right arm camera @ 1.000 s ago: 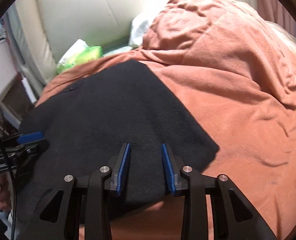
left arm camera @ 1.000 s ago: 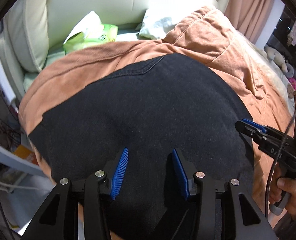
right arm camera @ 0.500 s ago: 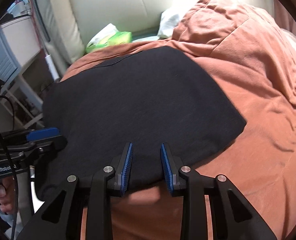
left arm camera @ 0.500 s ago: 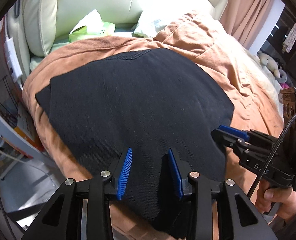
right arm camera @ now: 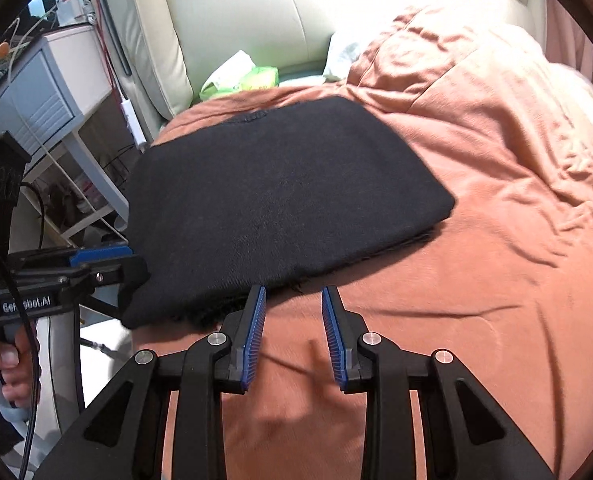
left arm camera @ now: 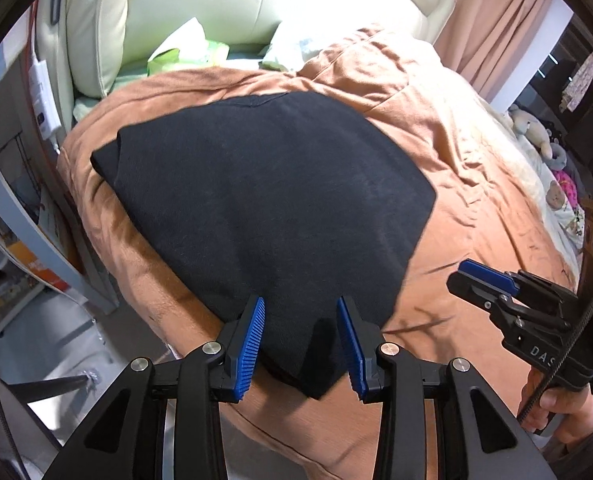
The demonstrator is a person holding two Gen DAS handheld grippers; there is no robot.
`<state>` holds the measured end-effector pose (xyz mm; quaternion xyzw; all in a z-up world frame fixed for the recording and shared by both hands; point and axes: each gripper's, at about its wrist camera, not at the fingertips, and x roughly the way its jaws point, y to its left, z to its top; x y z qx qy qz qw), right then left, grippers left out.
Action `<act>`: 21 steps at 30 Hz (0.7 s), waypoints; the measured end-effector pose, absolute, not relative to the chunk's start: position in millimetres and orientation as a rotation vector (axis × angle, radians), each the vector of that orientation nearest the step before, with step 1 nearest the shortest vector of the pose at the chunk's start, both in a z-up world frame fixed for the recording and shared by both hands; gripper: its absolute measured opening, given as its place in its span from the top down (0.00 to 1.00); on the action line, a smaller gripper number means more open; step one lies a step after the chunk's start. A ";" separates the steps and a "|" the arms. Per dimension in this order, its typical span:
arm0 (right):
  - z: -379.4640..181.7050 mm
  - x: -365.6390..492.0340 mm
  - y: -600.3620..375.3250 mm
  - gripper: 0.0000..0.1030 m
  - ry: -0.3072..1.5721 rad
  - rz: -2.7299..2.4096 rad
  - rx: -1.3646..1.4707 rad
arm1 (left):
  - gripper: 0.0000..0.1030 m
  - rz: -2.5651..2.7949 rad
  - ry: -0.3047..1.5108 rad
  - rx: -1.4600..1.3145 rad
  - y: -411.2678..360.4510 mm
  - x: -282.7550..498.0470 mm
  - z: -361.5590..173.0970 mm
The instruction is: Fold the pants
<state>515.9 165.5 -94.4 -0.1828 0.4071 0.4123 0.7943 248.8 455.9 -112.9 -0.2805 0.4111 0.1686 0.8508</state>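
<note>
Left wrist view: the black pants [left arm camera: 264,200] lie folded into a flat, thick pad on the orange-brown duvet [left arm camera: 476,184] of the bed, close to the bed's near-left corner. The pad's long axis runs from the near edge of the bed toward the cream headboard [left arm camera: 224,4]; a stitched seam marks its far end. The left claw [left arm camera: 301,340] hangs above the pad's near corner with its blue pads spread; its jaws have just been closing a little, and the cloth shows between them but neither pad presses it. To the right, the right claw [left arm camera: 484,280] is over bare duvet, held by a hand [left arm camera: 556,404]; its opening cannot be told from this side. A green packet [left arm camera: 188,54] lies at the head of the bed. The right half of the duvet lies open, only rumpled; soft toys [left arm camera: 536,136] sit at the far right edge.

Right wrist view: the right claw [right arm camera: 293,336] stands spread over bare duvet [right arm camera: 496,240], just off the pants' [right arm camera: 276,208] near edge, pinching nothing. The pants' left side overhangs the bed's left edge. The left claw [right arm camera: 108,264] sits at that overhanging corner. A white bedside cabinet [right arm camera: 52,88] stands beyond the left edge.
</note>
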 end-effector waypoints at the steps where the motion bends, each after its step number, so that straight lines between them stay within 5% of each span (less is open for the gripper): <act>1: -89.7 511.1 160.3 0.74 0.866 0.882 -0.390 | 0.62 0.356 0.863 -0.585 452.7 248.7 -107.4; 6: -64.0 496.7 133.1 0.68 0.835 0.856 -0.392 | 0.56 0.359 0.863 -0.548 434.8 249.7 -85.4; 8: -52.3 489.8 120.7 0.32 0.813 0.839 -0.394 | 0.43 0.360 0.850 -0.538 426.1 248.1 -75.5; 10: -40.3 481.4 107.6 0.10 0.786 0.813 -0.393 | 0.28 0.357 0.830 -0.524 416.4 245.4 -64.2; 13: -24.2 469.4 90.3 0.07 0.777 0.778 -0.390 | 0.05 0.352 0.798 -0.493 402.9 244.4 -48.6; 15: -12.8 459.9 76.3 0.00 0.756 0.765 -0.379 | 0.02 0.358 0.781 -0.464 392.4 242.3 -36.3; 21: 14.4 432.0 34.9 0.00 0.719 0.739 -0.353 | 0.01 0.333 0.753 -0.445 365.4 235.0 -12.1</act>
